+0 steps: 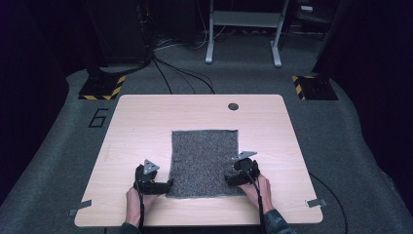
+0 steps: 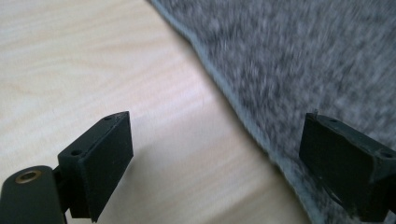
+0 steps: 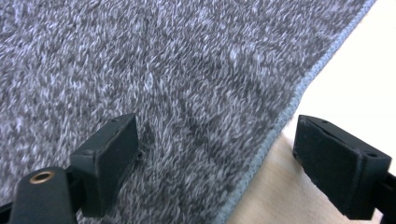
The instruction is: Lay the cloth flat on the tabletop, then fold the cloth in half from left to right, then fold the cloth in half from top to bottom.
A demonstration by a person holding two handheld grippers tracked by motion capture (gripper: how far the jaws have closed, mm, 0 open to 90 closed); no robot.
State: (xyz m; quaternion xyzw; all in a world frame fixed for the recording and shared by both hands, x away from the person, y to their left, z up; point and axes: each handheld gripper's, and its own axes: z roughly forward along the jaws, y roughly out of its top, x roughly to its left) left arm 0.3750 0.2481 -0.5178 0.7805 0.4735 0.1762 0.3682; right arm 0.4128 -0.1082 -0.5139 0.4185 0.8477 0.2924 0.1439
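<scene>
Lying flat near the middle of the wooden table (image 1: pixel 146 122) is a grey fuzzy cloth (image 1: pixel 204 161). It is a square shape with a thin stitched edge, and its near edge sits close to the person's side of the table.

At the near left corner of the cloth is the left gripper (image 1: pixel 168 184). Its two black jaws are spread wide apart and hold nothing. In the left gripper view, one jaw is over the bare wood and the other is over the cloth, so the cloth's edge runs between them (image 2: pixel 212 161). I cannot tell if the jaws touch the cloth or the table.

At the near right corner of the cloth is the right gripper (image 1: pixel 228 179). Its jaws are spread wide too, with nothing gripped. In the right gripper view, one jaw is over the fuzzy cloth (image 3: pixel 187 93) and the other is over the pale wood, with the stitched edge between them.

A hand holds each gripper from the near side of the cloth.

Past the far edge of the cloth, a small dark round hole (image 1: pixel 233 106) sits in the table top. Around the table is grey carpet floor (image 1: pixel 355 146).
</scene>
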